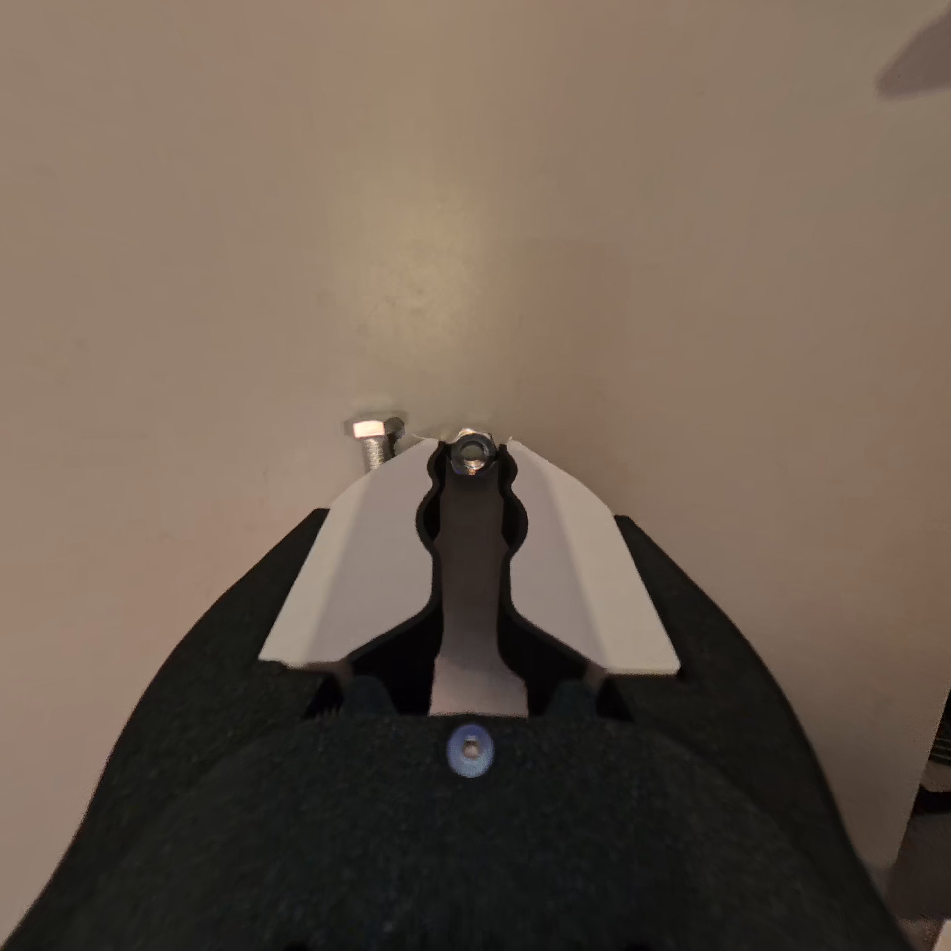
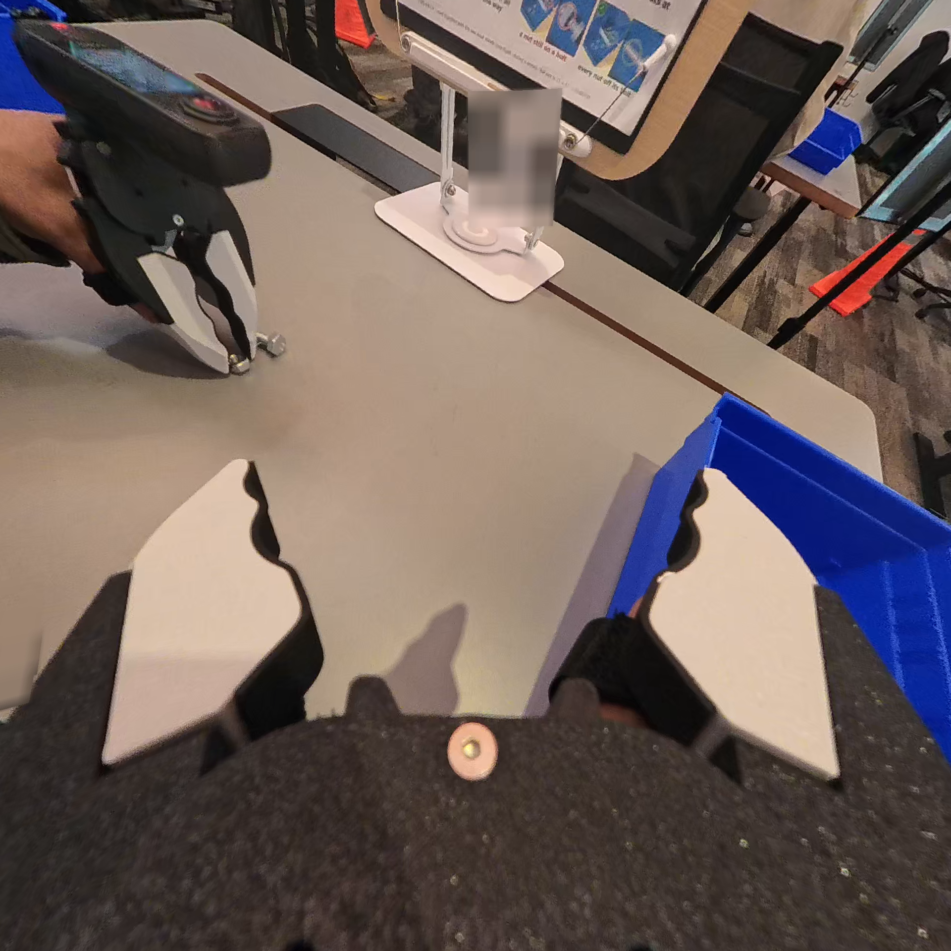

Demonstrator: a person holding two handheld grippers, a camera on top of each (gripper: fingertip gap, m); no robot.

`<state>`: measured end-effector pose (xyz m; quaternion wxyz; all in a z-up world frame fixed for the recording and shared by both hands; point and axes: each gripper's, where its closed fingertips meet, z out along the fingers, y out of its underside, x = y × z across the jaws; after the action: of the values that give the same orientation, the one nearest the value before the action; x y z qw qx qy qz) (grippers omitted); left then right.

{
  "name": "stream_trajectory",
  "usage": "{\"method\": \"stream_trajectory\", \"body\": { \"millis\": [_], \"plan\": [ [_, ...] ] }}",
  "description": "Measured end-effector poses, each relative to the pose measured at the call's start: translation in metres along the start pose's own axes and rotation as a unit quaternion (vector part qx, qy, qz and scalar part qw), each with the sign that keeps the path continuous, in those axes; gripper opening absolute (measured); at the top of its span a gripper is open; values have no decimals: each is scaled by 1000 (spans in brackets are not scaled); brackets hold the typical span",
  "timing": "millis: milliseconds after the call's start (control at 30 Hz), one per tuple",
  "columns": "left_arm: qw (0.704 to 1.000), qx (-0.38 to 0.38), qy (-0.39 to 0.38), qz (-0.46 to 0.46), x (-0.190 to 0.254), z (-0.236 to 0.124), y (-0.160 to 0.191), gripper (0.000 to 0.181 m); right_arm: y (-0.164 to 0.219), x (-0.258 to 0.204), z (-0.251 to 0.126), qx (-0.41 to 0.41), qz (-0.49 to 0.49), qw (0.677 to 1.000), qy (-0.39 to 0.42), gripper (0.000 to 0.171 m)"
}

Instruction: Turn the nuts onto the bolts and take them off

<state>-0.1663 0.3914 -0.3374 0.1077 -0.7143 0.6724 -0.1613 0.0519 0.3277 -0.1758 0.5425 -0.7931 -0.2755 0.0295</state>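
My left gripper [image 1: 471,443] is shut on a small silver nut [image 1: 471,455] at its fingertips, down at the grey table [image 1: 463,231]. A silver hex bolt [image 1: 374,437] lies on the table just left of the tips, partly hidden by the left finger. In the right wrist view the left gripper [image 2: 241,360] is at the far left, held by a hand, with the nut [image 2: 239,364] between its tips and the bolt [image 2: 270,344] beside them. My right gripper [image 2: 476,476] is open and empty above the table [image 2: 437,401].
A blue bin [image 2: 823,514] stands at the right, partly behind my right finger. A white stand [image 2: 473,242] holding an instruction board is at the back of the table. Chairs, another blue bin and orange cones are beyond the table's far edge.
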Motion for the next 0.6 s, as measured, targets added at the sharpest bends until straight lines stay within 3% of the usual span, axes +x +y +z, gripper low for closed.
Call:
{"method": "stream_trajectory", "body": {
  "millis": [200,367,600],
  "plan": [
    [998,64,-1,-17,-1,-24,1,29,-4,-6,9,-9,-18,1000,-12,146],
    [983,177,-20,-51,-16,-65,5,36,-7,-19,30,-28,-54,997,-45,146],
    [931,354,-29,-85,-29,-101,8,41,-10,-63,89,-52,-102,974,-195,121]
  ]
}}
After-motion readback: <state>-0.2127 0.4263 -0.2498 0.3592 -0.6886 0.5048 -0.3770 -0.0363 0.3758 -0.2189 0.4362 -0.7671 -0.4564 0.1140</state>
